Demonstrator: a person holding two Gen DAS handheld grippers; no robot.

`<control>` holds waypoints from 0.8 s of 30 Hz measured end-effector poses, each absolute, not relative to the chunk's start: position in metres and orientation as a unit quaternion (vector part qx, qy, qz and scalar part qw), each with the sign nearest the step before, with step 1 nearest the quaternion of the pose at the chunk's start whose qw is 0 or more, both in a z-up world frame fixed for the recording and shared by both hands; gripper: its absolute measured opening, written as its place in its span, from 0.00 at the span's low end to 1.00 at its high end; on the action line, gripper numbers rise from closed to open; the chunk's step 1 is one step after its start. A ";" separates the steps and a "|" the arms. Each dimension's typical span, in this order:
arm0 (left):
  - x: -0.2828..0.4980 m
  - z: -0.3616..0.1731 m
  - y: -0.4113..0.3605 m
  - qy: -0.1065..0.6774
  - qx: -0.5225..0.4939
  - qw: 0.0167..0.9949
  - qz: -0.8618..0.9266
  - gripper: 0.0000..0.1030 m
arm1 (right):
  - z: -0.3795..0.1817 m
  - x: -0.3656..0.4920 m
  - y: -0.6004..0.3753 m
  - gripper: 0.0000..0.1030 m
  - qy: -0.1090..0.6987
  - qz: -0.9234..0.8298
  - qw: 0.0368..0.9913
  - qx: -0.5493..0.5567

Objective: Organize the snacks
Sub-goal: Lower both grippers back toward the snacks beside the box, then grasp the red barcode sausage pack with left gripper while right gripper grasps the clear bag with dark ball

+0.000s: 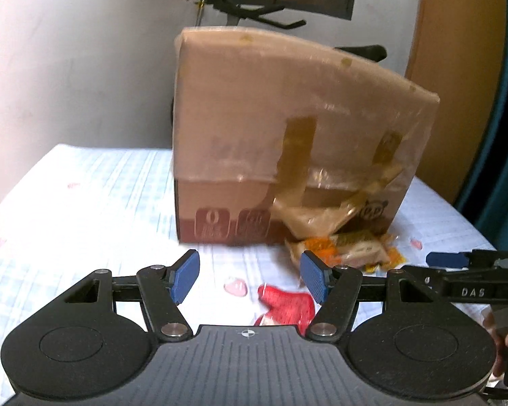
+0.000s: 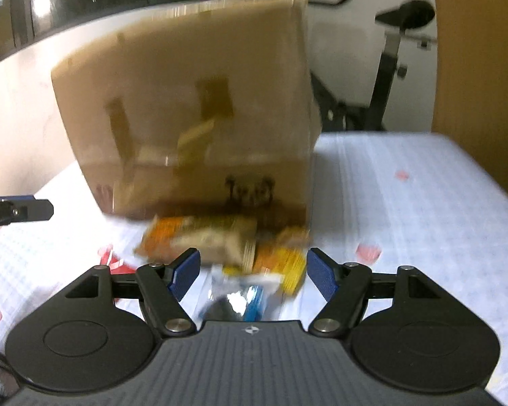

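Background-wise there's an exercise bike (image 2: 386, 77) by the white wall (image 1: 67, 77), and the table (image 2: 406, 203) has a pale checked cloth with little pink hearts (image 1: 235, 286).

Box: your brown cardboard box (image 1: 298, 135) stands upright on the checked cloth, taped, print low on its face.
Orange-yellow packets: your pile (image 2: 227, 243) lies touching the box's foot, blurred.
Red packet: yours (image 1: 288, 308) lies flat, nearer you.
Blue-silver packet: yours (image 2: 244, 299) lies nearest, crumpled.

Dim, washed-out indoor light; the cardboard box (image 2: 193, 108) and snack packets (image 2: 220, 247) smear with motion blur, and fisheye bending darkens every corner.
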State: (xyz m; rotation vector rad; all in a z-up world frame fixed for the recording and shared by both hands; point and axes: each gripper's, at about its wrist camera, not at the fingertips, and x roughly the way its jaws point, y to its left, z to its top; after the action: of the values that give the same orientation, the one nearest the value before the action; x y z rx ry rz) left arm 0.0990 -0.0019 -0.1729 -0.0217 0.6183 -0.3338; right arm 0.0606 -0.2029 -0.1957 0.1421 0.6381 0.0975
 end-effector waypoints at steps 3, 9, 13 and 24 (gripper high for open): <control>0.098 -0.180 -0.001 0.313 -0.010 0.936 -0.159 0.66 | -0.209 0.061 -0.196 0.70 0.339 0.052 0.937 0.071; 0.096 -0.189 -0.010 0.329 -0.005 0.930 -0.164 0.66 | -0.224 0.066 -0.186 0.70 0.361 0.053 0.930 0.052; 0.096 -0.197 -0.016 0.338 0.002 0.926 -0.167 0.66 | -0.228 0.065 -0.185 0.60 0.354 0.054 0.933 0.046; 0.101 -0.215 -0.036 0.360 0.034 0.913 -0.187 0.66 | -0.231 0.059 -0.188 0.53 0.329 0.050 0.942 0.038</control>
State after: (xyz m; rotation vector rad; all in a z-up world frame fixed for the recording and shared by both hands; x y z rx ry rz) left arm 0.1009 -0.0357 -0.2154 0.0697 0.7425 -0.3846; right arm 0.0595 -0.1883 -0.2314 0.0780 0.6700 0.1030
